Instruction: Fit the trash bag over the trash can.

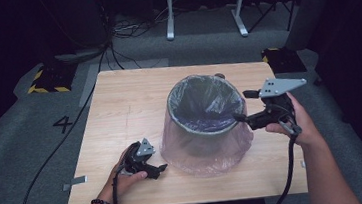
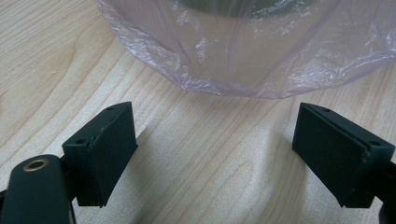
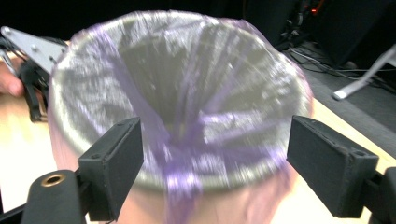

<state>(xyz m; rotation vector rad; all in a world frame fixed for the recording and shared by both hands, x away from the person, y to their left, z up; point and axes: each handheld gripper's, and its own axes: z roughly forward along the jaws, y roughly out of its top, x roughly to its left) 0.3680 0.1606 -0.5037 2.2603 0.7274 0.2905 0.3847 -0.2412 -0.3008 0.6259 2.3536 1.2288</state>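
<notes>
Bin (image 1: 206, 122), right gripper (image 1: 244, 107) raised, fingers apart

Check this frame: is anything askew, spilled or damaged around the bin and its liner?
Nothing is spilled or broken. The purple liner drapes over the bin rim down to the table, bunching loosely at the bottom. Both the left gripper and right gripper are open.

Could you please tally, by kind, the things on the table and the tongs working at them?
Bins: 1
Purple plastic liner bags: 1
Tongs, left and right, both open, neither gripping anything: 2
Total: 4
</notes>
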